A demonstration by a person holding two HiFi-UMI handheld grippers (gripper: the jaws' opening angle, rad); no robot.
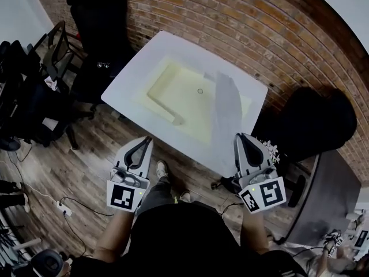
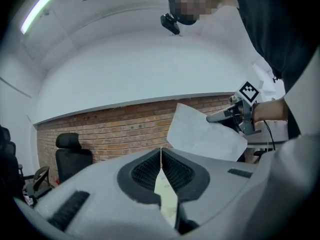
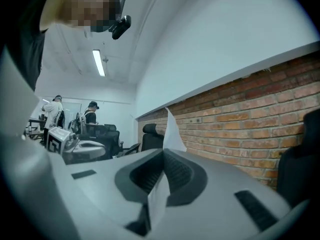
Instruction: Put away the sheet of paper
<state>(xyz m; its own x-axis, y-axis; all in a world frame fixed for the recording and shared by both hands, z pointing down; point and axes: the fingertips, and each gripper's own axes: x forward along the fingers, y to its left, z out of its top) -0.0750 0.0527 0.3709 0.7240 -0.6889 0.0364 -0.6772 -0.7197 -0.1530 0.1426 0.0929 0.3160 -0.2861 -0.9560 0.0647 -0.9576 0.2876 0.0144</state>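
Nearest you, short of the white table (image 1: 131,79), your left gripper (image 2: 161,150) has its jaws pressed together with nothing between them, off the table's near edge. Your right gripper (image 3: 164,151) hangs by the same edge, further along it to your right, with its jaws clamped on the sheet of paper (image 1: 226,111). The paper rises from that grip and stretches out above the tabletop, crossing the right end of the pale sunken panel (image 1: 176,88) in the table's middle. Beyond the table's far edge runs a brick wall (image 1: 230,27). A black office chair (image 1: 101,33) stands at the table's far left corner.
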